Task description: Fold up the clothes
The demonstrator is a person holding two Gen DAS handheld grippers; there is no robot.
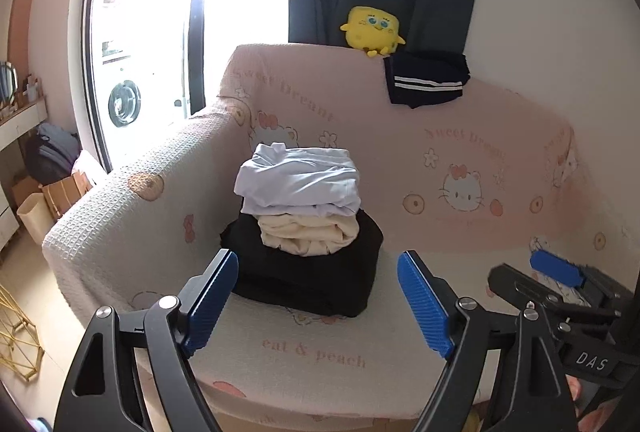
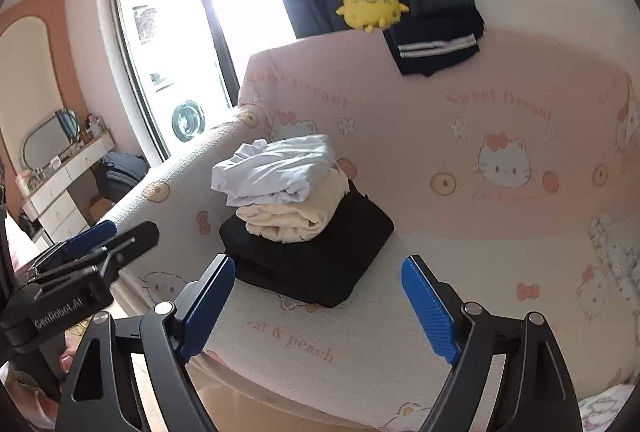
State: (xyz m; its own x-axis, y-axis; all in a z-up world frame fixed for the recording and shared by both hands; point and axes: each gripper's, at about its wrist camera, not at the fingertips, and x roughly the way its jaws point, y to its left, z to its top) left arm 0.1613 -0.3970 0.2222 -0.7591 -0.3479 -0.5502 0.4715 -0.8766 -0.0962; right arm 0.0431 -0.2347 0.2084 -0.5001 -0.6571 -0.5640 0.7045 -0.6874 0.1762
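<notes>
A: Tongs first. Left gripper [image 1: 318, 302] jaws wide apart, nothing between them, hanging just off the front of the sofa [image 1: 120, 192] seat. Right gripper [image 2: 318, 306] same, spread wide and holding nothing

B: Each visible from the other cam?

A: Yes, right one sits at the lower right of the left view, left one at the lower left of the right view. Side by side, both aimed at the stack [image 1: 304, 228]

B: Stack contents?

A: Three folded pieces on the seat by the left armrest. Black piece [image 1: 320, 284] at the bottom, widest. Cream piece [image 1: 308, 232] on it, white piece [image 1: 298, 178] on top, a bit rumpled. All look folded already

B: Anything unfolded?

A: Navy shorts [image 1: 426, 80] with white stripes hang over the backrest, beside a yellow plush [image 1: 372, 30]. Draped, not folded. Could be next in line or just left there, can't tell

B: Handling?

A: All soft, light and limp, will sag and slide. Thin cloth, so pinch deep to catch it. For the shorts I'd judge a pinch at each corner of the waistband, one gripper each. The stack would topple if nudged from the side; the white top layer looks loosest
</notes>
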